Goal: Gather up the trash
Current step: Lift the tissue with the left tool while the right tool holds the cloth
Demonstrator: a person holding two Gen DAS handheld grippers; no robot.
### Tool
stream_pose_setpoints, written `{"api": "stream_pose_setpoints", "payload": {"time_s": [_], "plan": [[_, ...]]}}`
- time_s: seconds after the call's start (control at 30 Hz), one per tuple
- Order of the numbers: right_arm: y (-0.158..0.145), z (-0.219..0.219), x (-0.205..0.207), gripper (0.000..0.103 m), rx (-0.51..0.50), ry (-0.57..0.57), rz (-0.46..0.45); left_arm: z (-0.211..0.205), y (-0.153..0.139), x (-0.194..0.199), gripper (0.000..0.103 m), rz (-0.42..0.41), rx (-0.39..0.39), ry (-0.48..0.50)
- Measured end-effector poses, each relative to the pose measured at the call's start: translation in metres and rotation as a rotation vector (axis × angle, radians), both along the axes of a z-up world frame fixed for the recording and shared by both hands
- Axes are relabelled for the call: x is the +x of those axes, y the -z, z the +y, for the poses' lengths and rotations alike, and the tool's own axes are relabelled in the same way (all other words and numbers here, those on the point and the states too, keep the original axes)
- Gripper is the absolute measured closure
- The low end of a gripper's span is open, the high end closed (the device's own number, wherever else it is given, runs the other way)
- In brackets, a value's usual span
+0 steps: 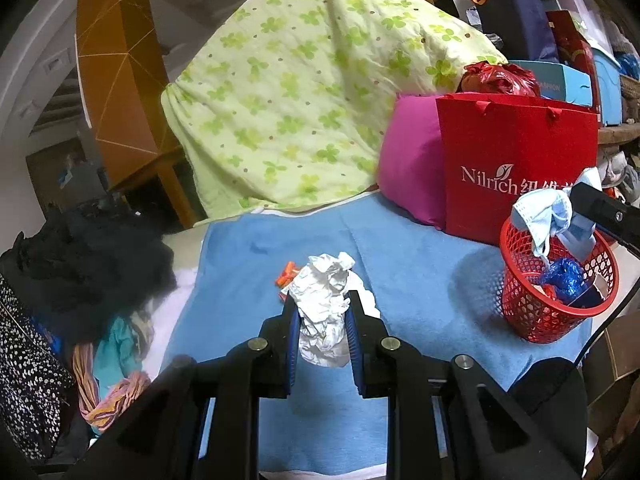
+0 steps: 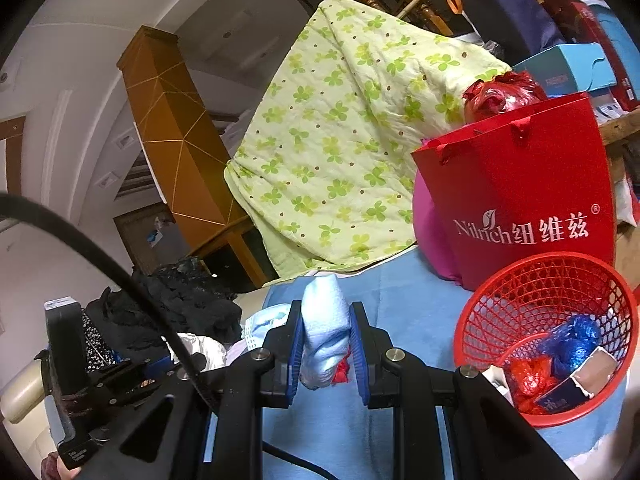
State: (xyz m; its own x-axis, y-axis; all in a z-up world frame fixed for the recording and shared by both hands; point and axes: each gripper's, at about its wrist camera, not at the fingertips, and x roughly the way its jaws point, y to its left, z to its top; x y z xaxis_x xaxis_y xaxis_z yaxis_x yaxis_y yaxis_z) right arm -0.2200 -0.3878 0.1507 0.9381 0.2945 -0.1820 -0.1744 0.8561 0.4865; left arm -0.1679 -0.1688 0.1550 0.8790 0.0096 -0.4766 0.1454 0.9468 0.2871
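Trash sits in three places: one crumpled white paper wad [image 1: 325, 307], one pale blue face mask [image 2: 325, 332], and a loose heap inside one red mesh basket [image 1: 520, 304]. The paper wad is clamped between the blue pads of the left gripper [image 1: 322, 312], whose jaws are drawn in tight on it, above a blue blanket [image 1: 408, 248] that covers the surface. A small orange scrap [image 1: 287, 274] lies on the blanket just behind the wad. The face mask is pinched between the pads of the right gripper [image 2: 326, 332], jaws likewise pressed closed on it; in the left view the mask [image 1: 544, 216] hangs over the basket's far rim, with the black tip of that gripper beside it. A bit of red shows under the mask in the right view, too small to identify.

Inside the basket [image 2: 500, 300] lie one crumpled blue plastic piece [image 2: 572, 340], one red plastic piece [image 2: 528, 380] and one torn dark blue carton [image 2: 576, 384].

Behind the basket, touching or nearly so, stands one red paper shopping bag [image 1: 516, 164] with white lettering, and one magenta pillow [image 1: 412, 160] leans beside it. One knotted red plastic bag [image 1: 496, 76] sits behind the shopping bag. One pale green quilt [image 1: 312, 92] with a clover print is draped upright at the back. A pile of dark clothes [image 1: 88, 264] lies at the left edge
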Motion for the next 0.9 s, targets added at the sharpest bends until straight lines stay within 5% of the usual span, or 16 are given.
{"api": "stream_pose_setpoints", "payload": {"time_s": [0.9], "plan": [[0.012, -0.047, -0.013, 0.079, 0.055, 0.080, 0.011, -0.044, 0.005, 0.001, 0.080, 0.010, 0.062, 0.081]]}}
